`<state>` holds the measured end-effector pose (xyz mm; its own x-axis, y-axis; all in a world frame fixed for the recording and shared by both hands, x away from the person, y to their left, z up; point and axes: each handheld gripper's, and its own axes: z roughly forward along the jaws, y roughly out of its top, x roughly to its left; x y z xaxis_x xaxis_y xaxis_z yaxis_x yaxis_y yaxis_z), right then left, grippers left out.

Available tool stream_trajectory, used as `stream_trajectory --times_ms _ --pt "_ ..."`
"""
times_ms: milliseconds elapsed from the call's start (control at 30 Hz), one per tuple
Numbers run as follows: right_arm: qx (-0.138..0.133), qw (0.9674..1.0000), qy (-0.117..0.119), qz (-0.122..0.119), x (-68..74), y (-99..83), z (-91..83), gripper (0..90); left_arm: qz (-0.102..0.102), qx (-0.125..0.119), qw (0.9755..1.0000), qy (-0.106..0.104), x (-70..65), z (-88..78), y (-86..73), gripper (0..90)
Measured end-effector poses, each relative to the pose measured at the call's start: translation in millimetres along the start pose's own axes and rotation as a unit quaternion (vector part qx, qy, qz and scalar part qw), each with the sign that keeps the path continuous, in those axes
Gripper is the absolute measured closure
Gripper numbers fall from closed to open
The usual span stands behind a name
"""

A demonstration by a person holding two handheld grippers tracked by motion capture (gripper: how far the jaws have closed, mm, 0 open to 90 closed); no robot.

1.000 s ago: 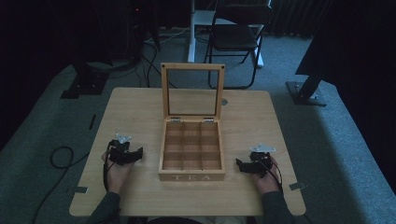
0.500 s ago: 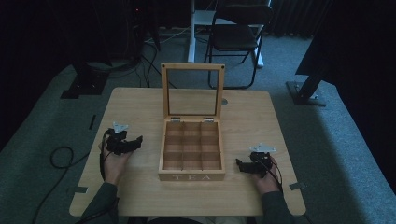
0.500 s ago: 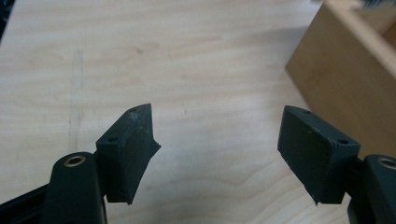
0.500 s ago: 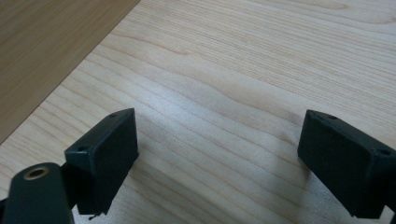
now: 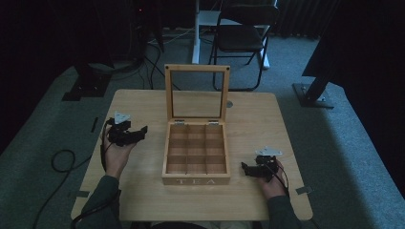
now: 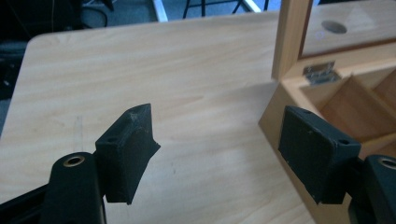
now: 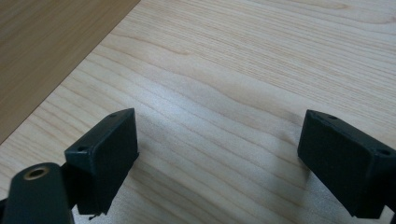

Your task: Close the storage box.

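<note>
A wooden tea box [image 5: 196,151] with several empty compartments stands mid-table, its glass-paned lid [image 5: 196,93] raised upright. My left gripper [image 5: 141,130] is held above the table left of the box, open, jaws pointing toward it with nothing between them. In the left gripper view the gripper [image 6: 217,149] faces the box's corner and hinge [image 6: 319,73]. My right gripper [image 5: 244,168] rests low by the box's front right corner, open and empty. The right gripper view has its gripper [image 7: 219,158] just above bare table wood beside the box's wall [image 7: 46,42].
The table [image 5: 267,124] has bare wood on both sides of the box. A round grommet [image 5: 229,103] sits behind the lid. A black chair [image 5: 243,38], stand legs and cables lie on the carpet beyond the table.
My left gripper has risen off the table and moved slightly toward the far side, still open. The right gripper has stayed put.
</note>
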<state>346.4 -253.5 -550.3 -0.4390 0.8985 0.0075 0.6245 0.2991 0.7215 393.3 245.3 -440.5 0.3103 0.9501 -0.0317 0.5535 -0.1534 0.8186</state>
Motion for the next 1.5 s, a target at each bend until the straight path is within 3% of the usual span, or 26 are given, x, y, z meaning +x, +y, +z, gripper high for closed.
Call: stream_trajectory --times_ms 533,900,1167,1500 --pt "0.0 1.0 0.0 0.0 0.0 0.0 0.0 11.7 0.016 -0.019 0.9997 -0.001 -5.6 0.0 42.9 27.3" --pt "0.0 1.0 0.0 0.0 0.0 0.0 0.0 11.7 0.022 -0.031 0.9993 0.005 -2.8 5.9 56.4 29.9" --pt "0.0 1.0 0.0 0.0 0.0 0.0 0.0 11.7 0.03 -0.042 0.9986 -0.008 2.0 9.9 63.6 29.9" --pt "0.0 1.0 0.0 0.0 0.0 0.0 0.0 11.7 0.041 -0.056 0.9974 -0.019 -2.7 14.4 75.3 29.8"
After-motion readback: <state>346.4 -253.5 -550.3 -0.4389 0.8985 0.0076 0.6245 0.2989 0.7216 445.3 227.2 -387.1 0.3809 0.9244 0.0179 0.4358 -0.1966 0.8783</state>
